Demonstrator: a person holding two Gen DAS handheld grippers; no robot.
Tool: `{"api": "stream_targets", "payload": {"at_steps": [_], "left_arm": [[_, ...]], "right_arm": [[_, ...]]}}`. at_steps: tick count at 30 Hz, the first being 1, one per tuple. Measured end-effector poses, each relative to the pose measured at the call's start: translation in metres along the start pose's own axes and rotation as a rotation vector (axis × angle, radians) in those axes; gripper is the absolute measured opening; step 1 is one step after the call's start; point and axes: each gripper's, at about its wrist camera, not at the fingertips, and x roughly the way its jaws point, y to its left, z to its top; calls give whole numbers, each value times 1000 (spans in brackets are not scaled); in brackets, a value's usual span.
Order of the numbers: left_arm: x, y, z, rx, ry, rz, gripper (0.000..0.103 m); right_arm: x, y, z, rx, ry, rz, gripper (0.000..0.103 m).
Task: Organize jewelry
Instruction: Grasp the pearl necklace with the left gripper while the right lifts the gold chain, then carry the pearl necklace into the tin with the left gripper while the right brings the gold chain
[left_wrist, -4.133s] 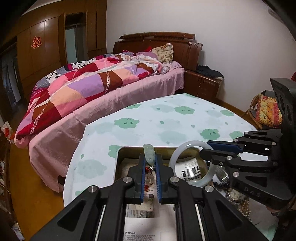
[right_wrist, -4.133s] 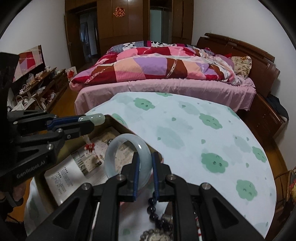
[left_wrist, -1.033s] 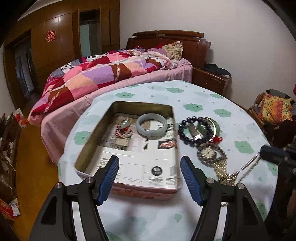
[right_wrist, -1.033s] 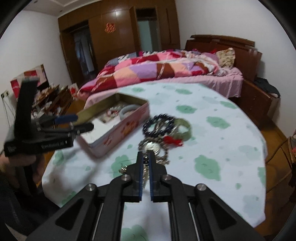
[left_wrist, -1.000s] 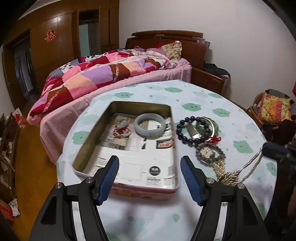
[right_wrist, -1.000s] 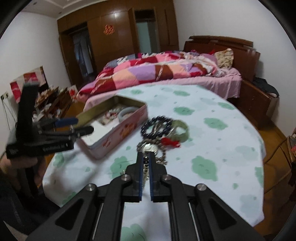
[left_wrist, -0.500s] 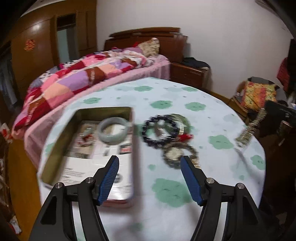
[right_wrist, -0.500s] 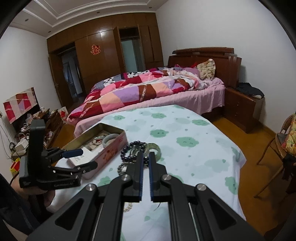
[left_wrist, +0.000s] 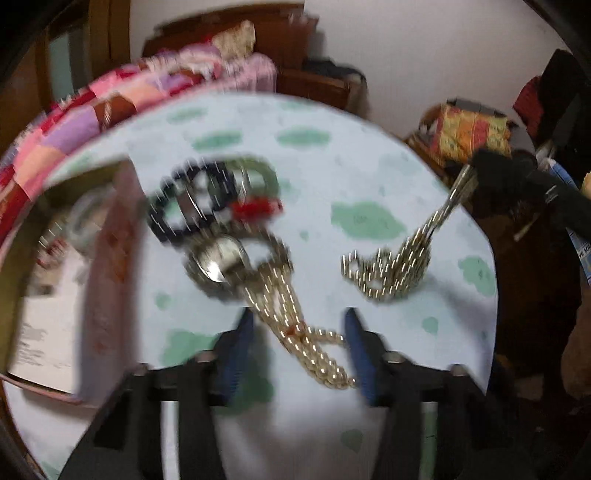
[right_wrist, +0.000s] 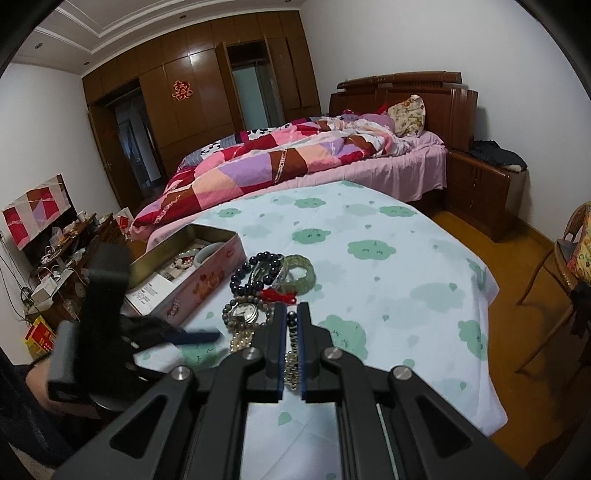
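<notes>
Left gripper (left_wrist: 297, 325) swung from tin (right_wrist: 192, 280) to gold chain (left_wrist: 310, 350) — jaws closing, untouched, right gripper (right_wrist: 291, 325) clamping necklace (left_wrist: 406, 258)

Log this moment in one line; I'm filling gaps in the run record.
task: organize jewelry | right gripper: shut on gold chain | left gripper: closing around bead necklace, not pressing | tin: holds bangle

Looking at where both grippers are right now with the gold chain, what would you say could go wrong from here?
1. The right gripper is shut on the gold chain, whose other end lies coiled on the table; lifting could snag it.
2. The left gripper, whose fingers have just been closing, straddles a second chain that runs to the watch; pulling may drag the watch along.
3. The left view is blurred, so its grasp may miss.
</notes>
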Motion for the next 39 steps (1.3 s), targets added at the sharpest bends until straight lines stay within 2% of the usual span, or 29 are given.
{"api": "stream_targets", "payload": {"at_steps": [3, 4, 6, 10, 18, 39], "left_arm": [[-4, 3, -2, -4, -8, -34, 16], [-5, 4, -3, -8, -10, -45, 13], [-12, 6, -8, 4, -22, -51, 13], [-34, 10, -12, 16, -79, -17, 12], [-71, 31, 0, -2, -198, 42, 12], [-126, 86, 29, -63, -349, 133, 12]], "right_arm": [[-1, 2, -1, -2, 1, 3, 7], [-1, 2, -1, -2, 2, 4, 7], [-1, 3, -1, -5, 3, 6, 7], [-1, 7, 0, -12, 1, 10, 7], [1, 20, 4, -38, -3, 26, 7], [7, 63, 40, -144, -52, 83, 7]]}}
